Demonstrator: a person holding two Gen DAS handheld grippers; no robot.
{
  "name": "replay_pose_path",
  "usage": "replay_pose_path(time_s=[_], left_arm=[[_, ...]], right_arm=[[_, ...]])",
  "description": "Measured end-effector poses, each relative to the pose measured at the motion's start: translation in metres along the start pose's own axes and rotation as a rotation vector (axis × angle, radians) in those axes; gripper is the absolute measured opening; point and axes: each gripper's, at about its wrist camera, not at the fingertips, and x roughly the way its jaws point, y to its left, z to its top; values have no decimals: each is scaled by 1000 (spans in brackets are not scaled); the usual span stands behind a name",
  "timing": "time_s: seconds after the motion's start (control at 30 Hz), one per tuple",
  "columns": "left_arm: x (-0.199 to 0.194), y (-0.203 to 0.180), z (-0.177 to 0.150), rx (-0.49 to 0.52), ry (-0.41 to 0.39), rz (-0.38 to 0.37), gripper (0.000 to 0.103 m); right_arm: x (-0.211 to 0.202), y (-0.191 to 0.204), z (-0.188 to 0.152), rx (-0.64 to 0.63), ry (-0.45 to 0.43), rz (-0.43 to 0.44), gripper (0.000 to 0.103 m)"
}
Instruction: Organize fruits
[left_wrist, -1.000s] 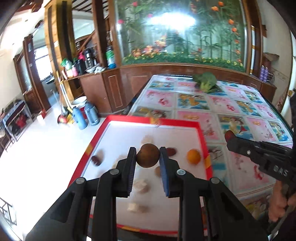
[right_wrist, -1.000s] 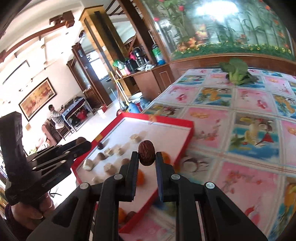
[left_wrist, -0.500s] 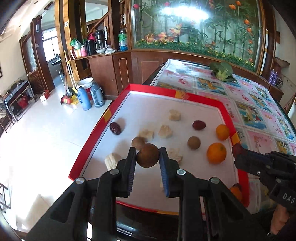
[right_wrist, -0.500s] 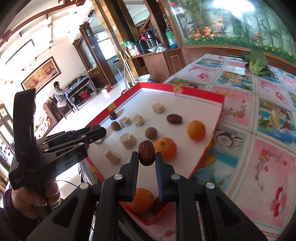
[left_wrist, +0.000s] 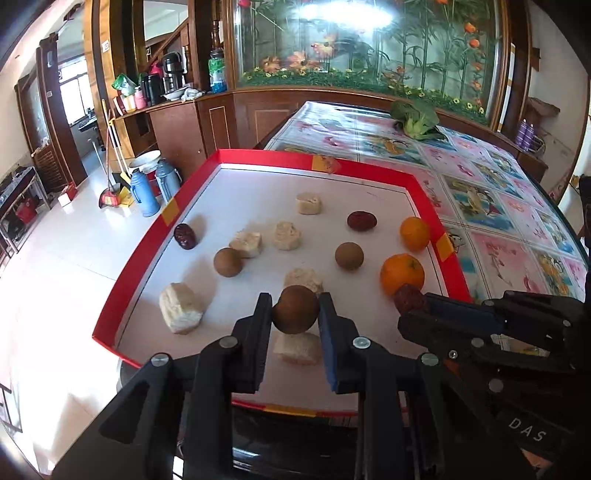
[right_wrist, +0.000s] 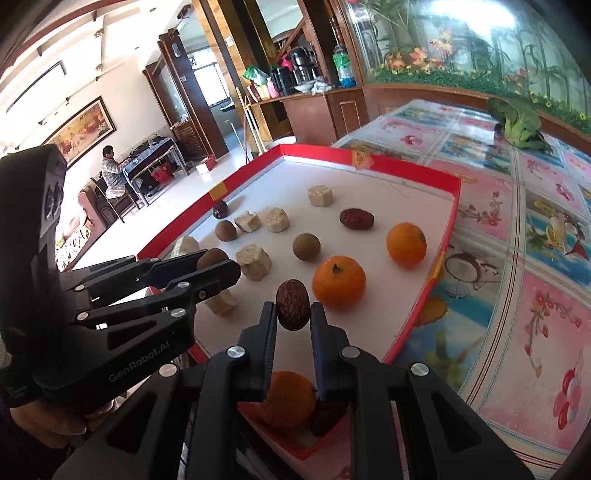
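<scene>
My left gripper (left_wrist: 295, 312) is shut on a round brown longan (left_wrist: 295, 309), held above the near part of the red-rimmed white tray (left_wrist: 147, 236). My right gripper (right_wrist: 293, 308) is shut on a dark red date (right_wrist: 293, 304), held above the tray's near right side (right_wrist: 452, 210); it also shows in the left wrist view (left_wrist: 408, 299). On the tray lie two oranges (left_wrist: 402, 274) (left_wrist: 414, 233), two longans (left_wrist: 228, 261) (left_wrist: 349, 255), two dates (left_wrist: 362, 220) (left_wrist: 184, 236) and several pale chunks (left_wrist: 181, 313). Another orange (right_wrist: 288, 398) lies under my right gripper.
The tray sits at the left end of a table with a patterned cloth (left_wrist: 498, 206). A green vegetable (left_wrist: 415, 118) lies at the far end. The floor drops off left of the tray, with thermoses (left_wrist: 142, 192) beside a wooden cabinet (left_wrist: 177, 125).
Both grippers have drawn back toward the tray's near edge and tilted down, each keeping its fruit. More of the tray's contents have come into view.
</scene>
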Motion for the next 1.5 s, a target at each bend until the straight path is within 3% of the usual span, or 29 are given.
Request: replay_pose_path(time_s=[0.27,0.33,0.43,0.5,0.6,0.73,0.83,1.07,1.33,1.5], left_arm=[[14,-10,-1,16,55,-10,30],[15,-10,0,13,66,-3,59],[11,-5,1,-7,52,11,76],[8,-4,3,-11,54,23,83],[-2,-8,7,1,20,49,85],[-27,-12,11,8,-79,121,101],[-45,-13,16,3,-150,185,103],[-73,-17,25,-54,-222,328,103],[-103,-28,22,-56,-255,351,103],[-116,-27,20,-98,-235,305,103]], right_arm=[[3,-9,-2,39,41,13,18],[2,-15,0,56,57,28,21],[-6,-23,2,72,46,32,24],[-16,-29,4,84,24,37,24],[-33,-32,7,81,-39,11,35],[-59,-31,10,43,-140,-63,46],[-78,-26,9,18,-209,-114,58],[-108,-6,2,-46,-331,-189,79],[-143,2,-4,-38,-468,-221,83],[-160,5,-6,-27,-533,-236,84]])
